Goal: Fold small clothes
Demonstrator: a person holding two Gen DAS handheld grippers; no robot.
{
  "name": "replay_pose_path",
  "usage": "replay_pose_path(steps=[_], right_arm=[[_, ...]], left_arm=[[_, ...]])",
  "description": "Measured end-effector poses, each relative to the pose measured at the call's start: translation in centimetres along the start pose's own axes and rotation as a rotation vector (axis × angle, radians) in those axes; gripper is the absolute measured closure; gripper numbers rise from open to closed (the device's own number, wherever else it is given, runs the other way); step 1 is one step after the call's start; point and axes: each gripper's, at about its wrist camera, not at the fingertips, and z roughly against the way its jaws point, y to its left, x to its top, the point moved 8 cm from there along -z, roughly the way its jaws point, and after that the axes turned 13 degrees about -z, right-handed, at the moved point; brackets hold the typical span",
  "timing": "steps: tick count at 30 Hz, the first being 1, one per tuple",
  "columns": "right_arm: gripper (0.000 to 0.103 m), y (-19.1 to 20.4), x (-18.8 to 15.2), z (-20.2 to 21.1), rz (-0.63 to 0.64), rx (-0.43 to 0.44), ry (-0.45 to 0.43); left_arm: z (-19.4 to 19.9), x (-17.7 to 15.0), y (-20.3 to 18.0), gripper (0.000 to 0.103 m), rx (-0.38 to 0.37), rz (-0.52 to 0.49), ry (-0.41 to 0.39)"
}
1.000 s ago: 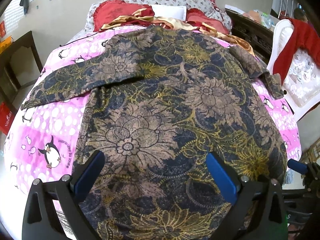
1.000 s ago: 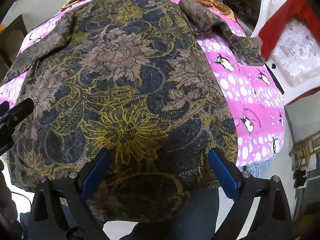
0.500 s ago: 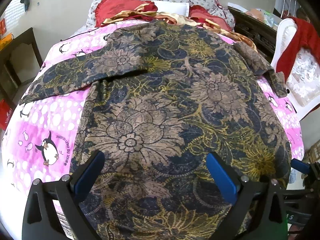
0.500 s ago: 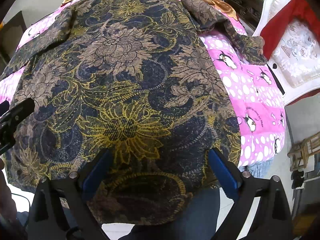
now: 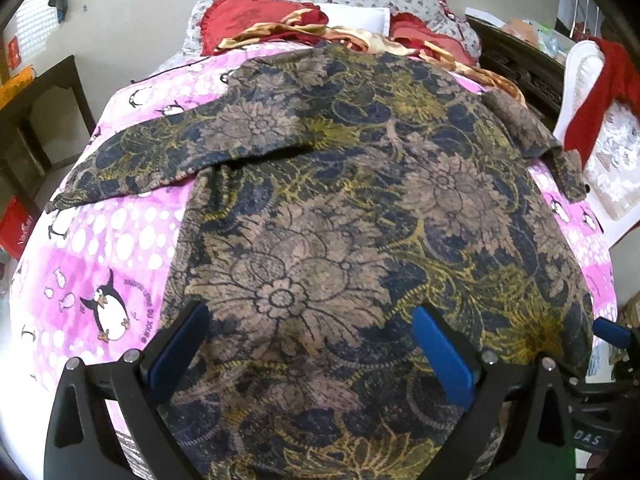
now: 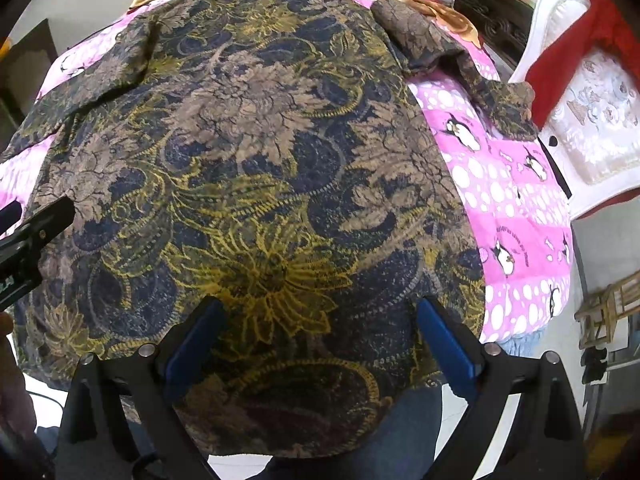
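Note:
A dark shirt (image 5: 340, 200) with brown and yellow flowers lies spread flat on the bed, collar end far, hem near. Its left sleeve (image 5: 168, 156) stretches out over the pink blanket; its right sleeve (image 6: 472, 72) lies crumpled toward the bed's right edge. My left gripper (image 5: 308, 316) is open over the lower left part of the shirt. My right gripper (image 6: 318, 308) is open over the lower right part, near the hem (image 6: 280, 440), which hangs off the bed's near edge. Neither holds cloth. The left gripper's finger (image 6: 36, 228) shows at the right view's left edge.
A pink penguin blanket (image 5: 100, 280) covers the bed. Red and gold cloths and pillows (image 5: 280, 20) pile at the head. A white chair (image 6: 580, 100) with a red garment stands right of the bed, dark wooden furniture (image 5: 40, 112) to the left. The person's jeans (image 6: 400, 440) show below the hem.
Both grippers have drawn back slightly toward the near edge, so more of the hem and bed shows. The shirt has not moved, and both jaws stay open.

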Motion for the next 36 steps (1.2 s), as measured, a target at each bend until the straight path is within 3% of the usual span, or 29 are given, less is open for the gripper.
replay_pose_path(steps=[4, 8, 21, 36], right_arm=[[0.008, 0.6, 1.2, 1.3, -0.035, 0.072, -0.046], [0.008, 1.2, 2.2, 2.6, -0.033, 0.058, -0.117], [0.008, 1.4, 2.0, 3.0, -0.028, 0.048, -0.115], [0.008, 2.3, 1.9, 2.9, -0.009, 0.048, -0.114]], left_arm=[[0.0, 0.0, 0.2, 0.0, 0.021, 0.019, 0.015], [0.2, -0.2, 0.1, 0.0, 0.044, 0.022, 0.024], [-0.8, -1.3, -1.8, 0.0, -0.035, 0.026, 0.088], [-1.8, -2.2, -1.2, 0.0, -0.1, 0.089, 0.127]])
